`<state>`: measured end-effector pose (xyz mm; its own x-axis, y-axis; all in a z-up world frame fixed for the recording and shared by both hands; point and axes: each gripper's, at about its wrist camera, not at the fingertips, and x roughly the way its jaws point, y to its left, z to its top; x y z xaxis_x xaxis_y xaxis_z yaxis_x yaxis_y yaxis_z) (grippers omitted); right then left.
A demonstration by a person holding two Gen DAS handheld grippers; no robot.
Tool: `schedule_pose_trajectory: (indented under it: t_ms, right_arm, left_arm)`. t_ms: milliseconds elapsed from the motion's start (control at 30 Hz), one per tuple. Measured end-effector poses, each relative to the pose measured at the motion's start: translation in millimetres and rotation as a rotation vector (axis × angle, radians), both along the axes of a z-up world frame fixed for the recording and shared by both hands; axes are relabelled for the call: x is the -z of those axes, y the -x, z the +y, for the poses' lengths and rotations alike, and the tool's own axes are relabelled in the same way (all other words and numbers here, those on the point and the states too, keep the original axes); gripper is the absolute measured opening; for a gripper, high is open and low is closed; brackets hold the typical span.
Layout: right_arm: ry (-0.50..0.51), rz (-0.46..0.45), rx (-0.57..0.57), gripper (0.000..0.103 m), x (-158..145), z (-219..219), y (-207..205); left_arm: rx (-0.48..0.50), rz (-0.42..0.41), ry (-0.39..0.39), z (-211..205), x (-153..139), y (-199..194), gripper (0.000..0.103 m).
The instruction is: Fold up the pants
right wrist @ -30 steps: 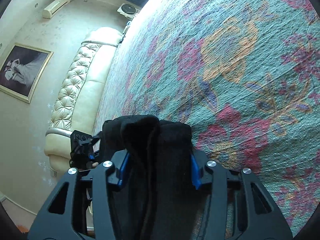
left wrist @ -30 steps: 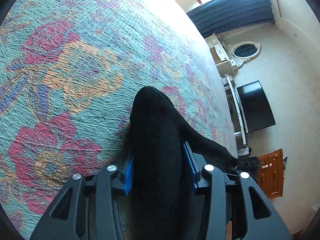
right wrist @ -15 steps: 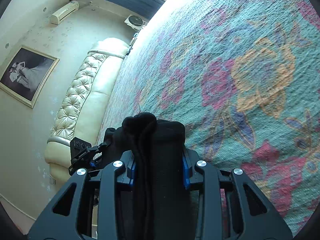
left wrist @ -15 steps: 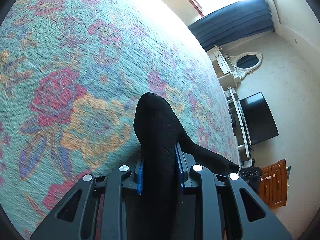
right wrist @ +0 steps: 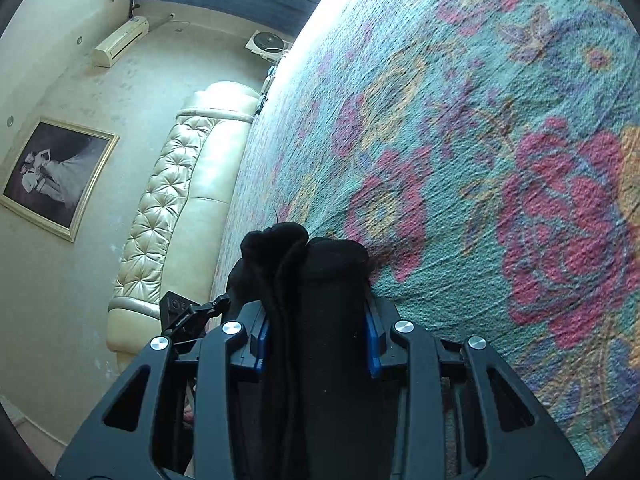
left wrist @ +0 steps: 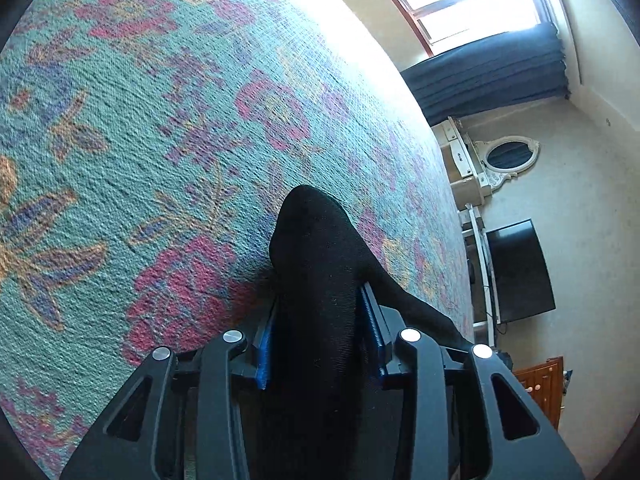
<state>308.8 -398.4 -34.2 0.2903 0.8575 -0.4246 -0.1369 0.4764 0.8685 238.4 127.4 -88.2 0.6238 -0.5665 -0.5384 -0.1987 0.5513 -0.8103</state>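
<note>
A: Any brand or writing to read here?

B: Very little. In the right wrist view the left gripper's (right wrist: 188, 316) black housing bears some pale marks, too small to make out. The pants (left wrist: 316, 280) carry no label that I can see.

A: Where are the pants?

B: Bunched between both pairs of blue pads (left wrist: 266, 350), held just over the floral bedspread (left wrist: 140, 128). In the left wrist view the black fabric fills the gap of the left gripper (left wrist: 318, 344) and sticks out ahead of the fingertips as a rounded hump.

A: So the left jaws hold it?

B: Yes. They have just been opening a little, yet the cloth sits packed against both pads, so the grip is on. The gap is narrow to middling.

A: And the right gripper (right wrist: 316, 338)?

B: The same: its jaws have eased slightly apart, with the pants (right wrist: 316, 280) pressed between the pads, showing two thick folds side by side.

A: Which way does the fabric run?

B: In each view its long axis lies along the fingers, pointing forward. From the left gripper a strip of it also trails off right, toward the right gripper (left wrist: 486, 354) at the bedspread's edge.

A: Anything else?

B: A dark screen (left wrist: 518, 272), an oval mirror (left wrist: 512, 156), a tufted headboard (right wrist: 168, 200).
</note>
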Motion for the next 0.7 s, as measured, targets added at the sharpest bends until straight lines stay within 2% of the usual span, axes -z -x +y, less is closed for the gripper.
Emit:
schedule_pose_trajectory:
  t_ms: [33, 167, 300, 433, 567, 700]
  right_arm:
    - [-0.004, 0.006, 0.003, 0.040, -1.1, -2.5, 3.4]
    - [-0.047, 0.037, 0.005, 0.058, -4.0, -21.5, 25.9]
    - [-0.064, 0.057, -0.023, 0.066, -5.3, -36.8, 59.1]
    - [-0.044, 0.063, -0.073, 0.073, -7.7, -39.4, 89.2]
    - [-0.011, 0.049, -0.082, 0.079, -10.1, -34.3, 108.3]
    - [0.004, 0.044, -0.047, 0.087, -11.6, -28.4, 112.9]
  left_arm:
    - [0.001, -0.009, 0.029, 4.1, 1.3, 8.0, 0.043]
    - [-0.007, -0.052, 0.078, 11.5, -0.7, 44.5, 0.063]
    - [-0.015, -0.061, 0.090, 15.5, -4.0, 92.5, 0.074]
    - [0.028, -0.045, 0.088, 9.5, -6.0, 136.7, 0.079]
    - [0.022, -0.033, 0.143, 1.3, 1.3, 164.3, 0.080]
    - [0.043, -0.041, 0.074, -7.4, -1.7, 166.6, 0.082]
